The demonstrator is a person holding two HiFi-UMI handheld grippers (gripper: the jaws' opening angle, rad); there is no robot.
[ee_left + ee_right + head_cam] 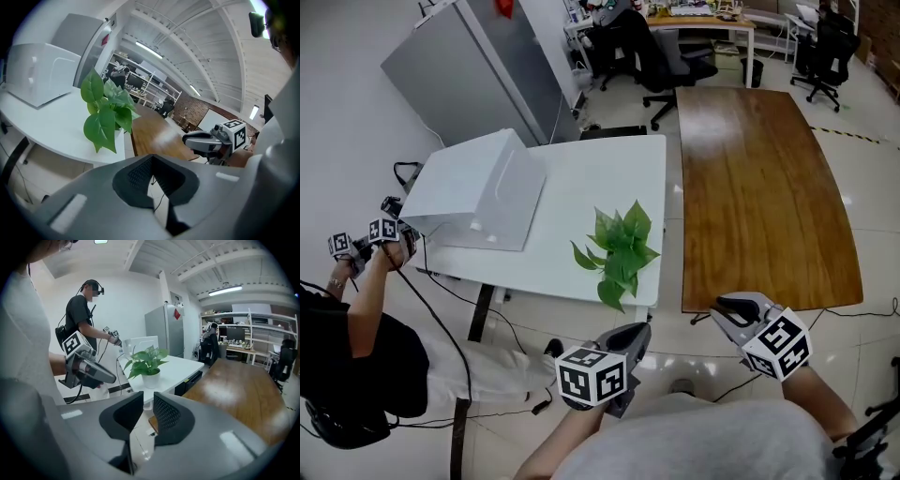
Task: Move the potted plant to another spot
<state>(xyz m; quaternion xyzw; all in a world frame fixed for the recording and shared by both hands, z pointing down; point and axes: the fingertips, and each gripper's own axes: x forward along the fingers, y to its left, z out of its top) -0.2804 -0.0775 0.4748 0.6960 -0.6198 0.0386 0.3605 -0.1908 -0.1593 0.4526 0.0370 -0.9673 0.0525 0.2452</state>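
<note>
The potted plant (619, 246), green leaves in a small white pot, stands at the near right corner of the white table (581, 159). In the left gripper view the plant (105, 110) is ahead and to the left; in the right gripper view the plant (146, 363) is straight ahead. Both grippers hang off the table's near edge, apart from the plant. My left gripper (637, 330) has its pads meeting at the tips and holds nothing. My right gripper (727, 305) shows a narrow empty gap between its pads.
A long brown wooden table (759, 187) runs beside the white one on the right. A white box (478, 187) sits on the white table's left part. Another person (356, 328) with grippers stands at the left. A grey fridge (487, 66) and office chairs (675, 66) are behind.
</note>
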